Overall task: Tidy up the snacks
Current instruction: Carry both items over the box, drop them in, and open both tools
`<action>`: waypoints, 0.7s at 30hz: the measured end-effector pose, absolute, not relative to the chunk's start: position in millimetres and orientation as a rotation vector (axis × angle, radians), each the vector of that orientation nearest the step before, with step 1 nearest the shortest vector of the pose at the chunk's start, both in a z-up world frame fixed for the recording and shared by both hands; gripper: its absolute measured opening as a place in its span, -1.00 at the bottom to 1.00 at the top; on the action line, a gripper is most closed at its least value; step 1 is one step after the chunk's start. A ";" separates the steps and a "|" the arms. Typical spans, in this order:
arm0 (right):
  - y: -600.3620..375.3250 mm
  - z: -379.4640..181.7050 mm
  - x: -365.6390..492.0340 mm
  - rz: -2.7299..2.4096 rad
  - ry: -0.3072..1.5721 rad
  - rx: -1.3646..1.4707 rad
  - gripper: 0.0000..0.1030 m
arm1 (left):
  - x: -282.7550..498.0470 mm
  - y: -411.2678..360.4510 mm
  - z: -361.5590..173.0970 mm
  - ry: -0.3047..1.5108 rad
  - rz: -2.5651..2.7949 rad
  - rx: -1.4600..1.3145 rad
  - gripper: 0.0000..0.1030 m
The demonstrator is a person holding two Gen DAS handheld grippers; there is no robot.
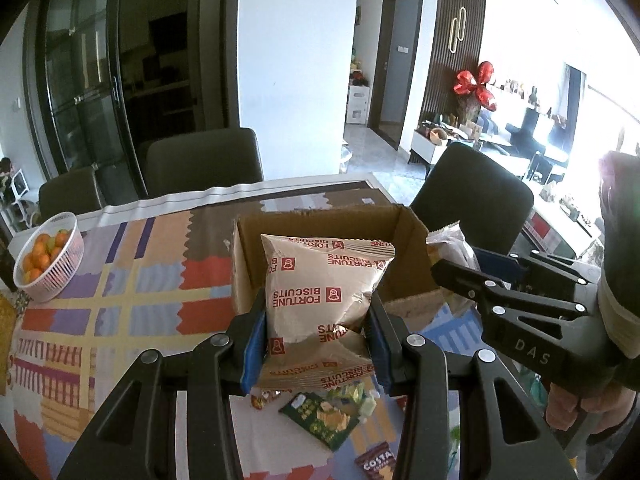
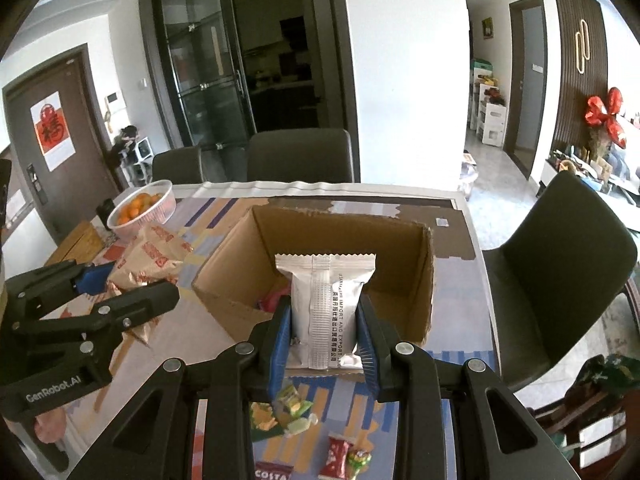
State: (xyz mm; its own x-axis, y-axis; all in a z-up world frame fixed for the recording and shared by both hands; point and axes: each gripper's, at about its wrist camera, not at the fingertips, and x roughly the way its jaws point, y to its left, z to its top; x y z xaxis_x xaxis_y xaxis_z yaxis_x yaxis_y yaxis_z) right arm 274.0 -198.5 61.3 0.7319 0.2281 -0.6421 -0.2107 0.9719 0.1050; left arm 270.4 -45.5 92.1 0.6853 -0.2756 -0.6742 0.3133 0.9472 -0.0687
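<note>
- Gripping one tan crinkled foil "Fortune Biscuits" packet (image 1: 320, 300), the left gripper (image 1: 316, 344) has its blue pads pressed on both sides; the packet stands upright before the open brown cardboard box (image 1: 404, 236)
- Right gripper (image 2: 322, 332) jaws narrowly parted, clamped on one white foil sachet (image 2: 324, 300), above the box's near edge
- One white basket of oranges (image 2: 142, 208); three dark chairs; several loose sweets on the patterned tablecloth (image 1: 140, 292)

Landmark: my table (image 2: 460, 216), under a patchwork cloth of many colours (image 1: 120, 288).
Fruit basket (image 1: 50, 258): white, full of small oranges, on the table's far left corner.
Chairs: two dark ones (image 2: 300, 154) tucked in at the table's far side, a third (image 2: 560, 268) at its right end.
Glass door (image 2: 204, 80): dark-framed, behind those far chairs.
Red balloon (image 2: 606, 114): well beyond the table, far right, against the slatted wall.
</note>
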 end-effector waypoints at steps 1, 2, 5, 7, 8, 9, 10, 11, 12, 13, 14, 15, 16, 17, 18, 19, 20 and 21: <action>-198.8 61.7 277.3 0.237 0.711 0.026 -0.38 | 274.3 -45.8 92.5 0.751 -0.332 0.050 -0.15; -199.9 61.4 280.9 0.235 0.713 0.028 -0.38 | 278.9 -46.5 92.8 0.756 -0.335 0.046 -0.15; -203.7 62.8 294.5 0.227 0.721 0.039 -0.38 | 292.7 -48.2 92.1 0.773 -0.335 0.032 -0.15; -207.1 62.2 298.8 0.218 0.724 0.046 -0.38 | 302.9 -49.2 90.3 0.785 -0.336 0.029 -0.15; -208.0 61.9 304.0 0.214 0.730 0.046 -0.38 | 308.8 -50.4 89.4 0.792 -0.330 0.031 -0.15; -208.4 61.0 306.9 0.209 0.733 0.046 -0.38 | 312.8 -50.9 88.5 0.796 -0.326 0.032 -0.15; -208.5 60.1 310.0 0.205 0.738 0.043 -0.38 | 318.0 -51.6 87.5 0.803 -0.323 0.034 -0.15; -208.4 59.6 312.1 0.203 0.741 0.040 -0.38 | 324.0 -52.4 85.8 0.812 -0.317 0.032 -0.15; -207.5 58.4 315.5 0.200 0.745 0.033 -0.38 | 327.5 -52.8 84.3 0.820 -0.317 0.028 -0.15; -206.4 57.9 317.9 0.194 0.748 0.029 -0.38 | 331.1 -54.1 82.6 0.830 -0.318 0.028 -0.15; -205.3 56.3 321.7 0.190 0.753 0.028 -0.38 | 334.9 -55.1 80.6 0.839 -0.314 0.029 -0.15; -205.3 55.4 323.9 0.189 0.758 0.028 -0.38 | 338.8 -55.9 78.5 0.844 -0.308 0.031 -0.15; -205.6 54.3 326.4 0.189 0.764 0.030 -0.38 | 342.2 -57.3 76.5 0.850 -0.304 0.034 -0.15; -206.2 52.9 329.4 0.189 0.772 0.033 -0.38 | 345.3 -59.0 74.7 0.859 -0.301 0.036 -0.15; -205.9 51.4 332.6 0.187 0.782 0.036 -0.38 | 348.3 -59.4 72.8 0.864 -0.301 0.037 -0.15; -205.8 50.5 334.4 0.184 0.788 0.039 -0.38 | 350.5 -60.4 71.9 0.868 -0.299 0.039 -0.14; -206.3 49.0 337.5 0.179 0.794 0.044 -0.38 | 352.8 -61.8 70.7 0.872 -0.292 0.042 -0.14; -207.0 48.1 340.0 0.176 0.798 0.047 -0.37 | 355.4 -62.6 70.3 0.874 -0.279 0.045 -0.12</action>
State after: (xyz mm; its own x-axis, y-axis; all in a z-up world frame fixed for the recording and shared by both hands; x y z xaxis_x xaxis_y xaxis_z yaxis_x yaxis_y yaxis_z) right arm 340.0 -207.0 48.1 0.6844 0.1751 -0.7078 -0.1393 0.9843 0.1088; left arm 355.4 -62.6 70.3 0.6083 -0.2229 -0.7617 0.2594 0.9629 -0.0746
